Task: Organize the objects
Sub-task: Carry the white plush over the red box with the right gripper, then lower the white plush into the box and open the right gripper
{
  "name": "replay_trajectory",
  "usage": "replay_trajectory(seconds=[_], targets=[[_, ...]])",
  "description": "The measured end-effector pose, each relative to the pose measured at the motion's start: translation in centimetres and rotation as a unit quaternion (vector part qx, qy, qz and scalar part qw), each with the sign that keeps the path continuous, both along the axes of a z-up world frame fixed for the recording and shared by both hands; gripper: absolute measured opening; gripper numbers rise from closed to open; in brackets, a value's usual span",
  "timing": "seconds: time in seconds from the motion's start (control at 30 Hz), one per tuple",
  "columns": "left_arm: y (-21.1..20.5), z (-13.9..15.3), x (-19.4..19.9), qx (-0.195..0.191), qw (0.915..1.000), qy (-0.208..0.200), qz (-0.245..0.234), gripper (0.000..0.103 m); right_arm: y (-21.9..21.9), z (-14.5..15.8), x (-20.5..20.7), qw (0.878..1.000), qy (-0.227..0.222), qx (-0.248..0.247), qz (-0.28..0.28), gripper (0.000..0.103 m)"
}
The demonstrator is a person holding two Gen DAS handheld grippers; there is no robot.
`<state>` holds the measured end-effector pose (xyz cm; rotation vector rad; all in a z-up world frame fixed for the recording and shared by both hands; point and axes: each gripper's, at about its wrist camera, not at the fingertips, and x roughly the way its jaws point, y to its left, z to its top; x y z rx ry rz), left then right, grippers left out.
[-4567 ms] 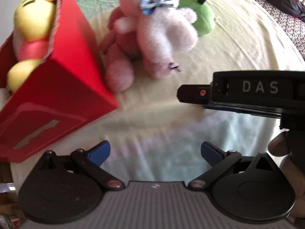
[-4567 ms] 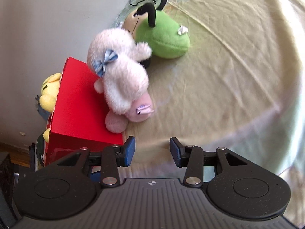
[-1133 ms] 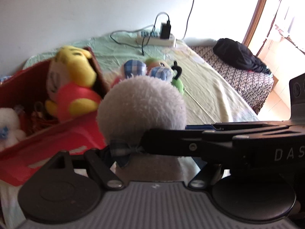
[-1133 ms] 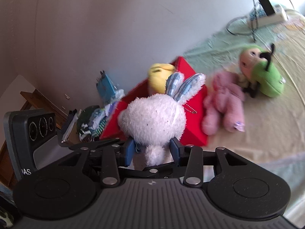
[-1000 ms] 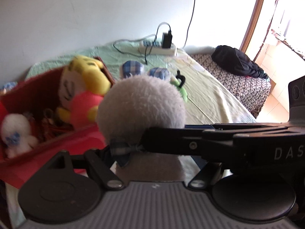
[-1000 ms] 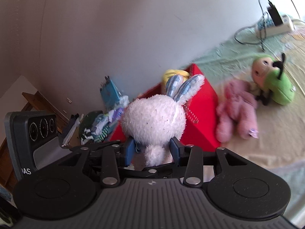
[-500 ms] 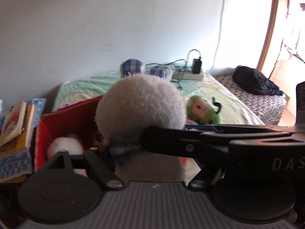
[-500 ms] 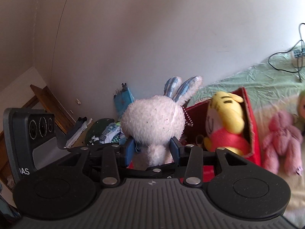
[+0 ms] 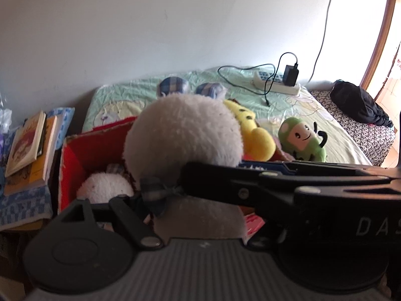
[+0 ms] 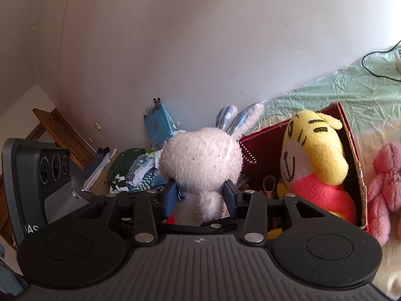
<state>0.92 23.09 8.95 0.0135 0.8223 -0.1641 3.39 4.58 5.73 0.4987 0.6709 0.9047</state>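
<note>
A white bunny plush (image 10: 200, 160) with blue checked ears is held up over the open red box (image 9: 75, 150). My right gripper (image 10: 199, 198) is shut on its body just under the head. My left gripper (image 9: 200, 213) comes in from the other side, its fingers crossing under the right ones, and also looks shut on the bunny (image 9: 183, 135). In the red box (image 10: 263, 140) are a yellow and pink tiger plush (image 10: 313, 150) and a small white plush (image 9: 105, 185). On the bed beside the box lie a green plush (image 9: 300, 140) and a pink plush (image 10: 386, 183).
Stacked books (image 9: 27, 145) sit left of the box. A power strip with cables (image 9: 275, 85) lies at the far end of the bed, and a black bag (image 9: 358, 105) to its right. A pile of clothes (image 10: 130, 168) and a wooden frame (image 10: 62, 130) stand by the wall.
Both grippers picked the bunny up from the bed and carried it over the red box. The box's open inside now shows below the bunny.
</note>
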Motion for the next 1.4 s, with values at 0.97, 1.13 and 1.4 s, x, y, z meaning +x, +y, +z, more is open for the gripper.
replay_trajectory(seconds=[0.97,1.13,1.4], targets=[[1.2,-7.5,6.6,-0.004,0.9928,0.118,0.022,0.082,3.2,-4.9,4.7,0.993,0.071,-0.095,-0.021,0.041],[1.2,-7.6,6.6,0.002,0.9928,0.118,0.023,0.083,3.1,-5.5,4.8,0.992,0.079,-0.096,-0.036,0.04],[1.2,-7.1,6.4,0.018,0.9939,0.106,0.025,0.091,2.4,-5.9,5.1,0.992,0.086,-0.089,-0.035,0.04]])
